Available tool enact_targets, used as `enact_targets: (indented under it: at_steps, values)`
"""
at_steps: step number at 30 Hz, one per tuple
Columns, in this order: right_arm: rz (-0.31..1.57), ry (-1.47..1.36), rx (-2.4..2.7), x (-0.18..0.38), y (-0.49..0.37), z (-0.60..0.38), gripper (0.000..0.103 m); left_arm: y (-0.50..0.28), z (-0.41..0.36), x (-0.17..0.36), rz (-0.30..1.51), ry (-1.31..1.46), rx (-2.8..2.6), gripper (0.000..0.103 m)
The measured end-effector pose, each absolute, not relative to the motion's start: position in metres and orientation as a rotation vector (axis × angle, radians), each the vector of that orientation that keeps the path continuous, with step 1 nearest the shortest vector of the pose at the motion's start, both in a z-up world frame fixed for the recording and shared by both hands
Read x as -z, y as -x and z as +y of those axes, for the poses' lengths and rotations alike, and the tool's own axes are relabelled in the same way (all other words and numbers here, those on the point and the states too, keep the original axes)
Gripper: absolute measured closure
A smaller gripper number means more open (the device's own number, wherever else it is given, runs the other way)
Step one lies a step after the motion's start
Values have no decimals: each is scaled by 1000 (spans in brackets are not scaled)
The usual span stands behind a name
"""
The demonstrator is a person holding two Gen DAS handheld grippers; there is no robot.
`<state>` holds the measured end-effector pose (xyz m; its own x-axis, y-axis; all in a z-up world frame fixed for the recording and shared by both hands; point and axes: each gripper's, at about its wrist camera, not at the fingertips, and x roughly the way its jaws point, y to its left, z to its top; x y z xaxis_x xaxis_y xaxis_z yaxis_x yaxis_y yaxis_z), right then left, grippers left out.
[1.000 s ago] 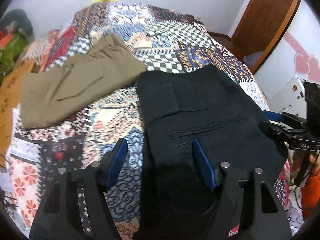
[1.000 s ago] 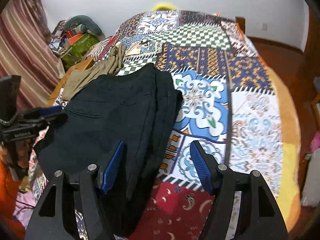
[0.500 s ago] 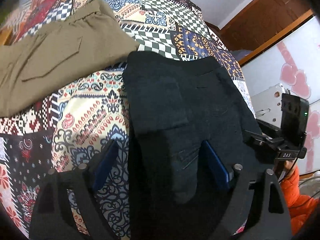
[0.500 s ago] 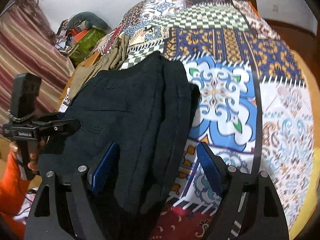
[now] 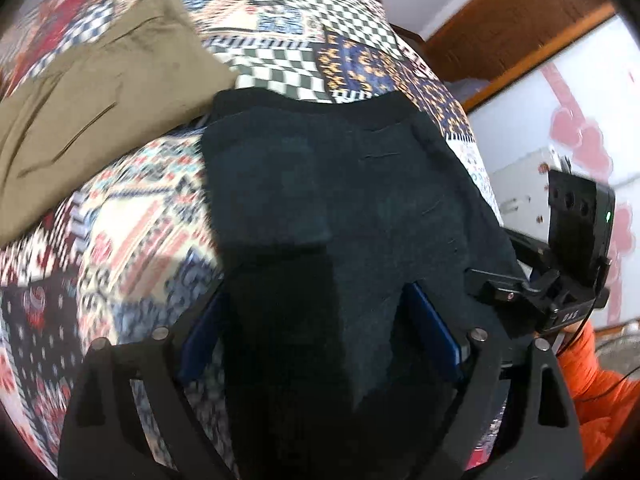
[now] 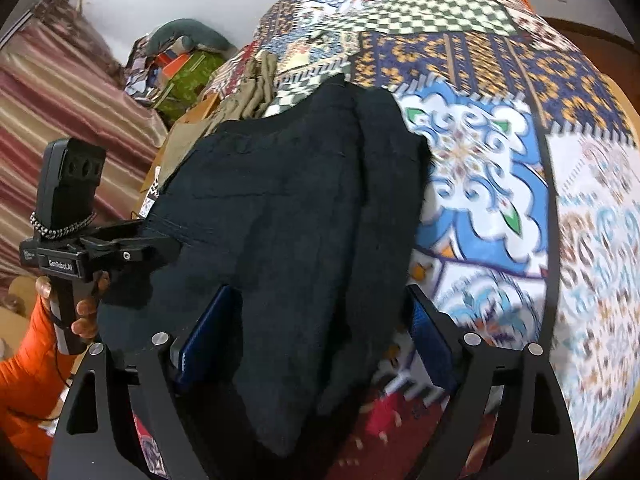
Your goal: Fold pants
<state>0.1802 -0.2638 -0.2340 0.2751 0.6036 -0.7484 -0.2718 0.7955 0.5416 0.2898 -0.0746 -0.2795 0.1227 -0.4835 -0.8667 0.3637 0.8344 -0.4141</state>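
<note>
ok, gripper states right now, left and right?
Left gripper: open, just been opening, black pants between the fingers, not pinched.
Right gripper: open, just been opening, same pants between.

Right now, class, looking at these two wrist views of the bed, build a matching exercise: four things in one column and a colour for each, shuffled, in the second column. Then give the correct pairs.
Things:
1. pants between the gripper fingers
2. folded pants further up the bed
3. person's sleeve
4. gripper finger pads

Colours:
A. orange
B. blue
C. black
D. olive brown

Pairs: 1-C, 2-D, 3-A, 4-B
</note>
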Motion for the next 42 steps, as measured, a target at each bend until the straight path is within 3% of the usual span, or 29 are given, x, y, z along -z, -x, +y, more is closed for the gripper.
enact_targets:
  at_steps: [5, 11, 13, 16, 23, 42]
  values:
    - [1146, -334, -609, 235, -194, -261, 21, -302, -80, 282, 1313, 124, 618, 17]
    - [1113, -332, -606, 225, -195, -264, 50, -296, -87, 267, 1244, 66, 616, 40]
    - [1095, -303, -610, 218, -194, -259, 68, -292, -89, 258, 1207, 35, 631, 49]
    - [1075, -266, -601, 209, -195, -254, 75, -288, -86, 245, 1173, 41, 636, 61]
    - [974, -191, -589, 180, -187, -247, 79, -274, -80, 212, 1079, 50, 639, 71]
    - [707, -72, -661, 94, -206, -191, 80, -275, 1, 111, 782, 125, 515, 72]
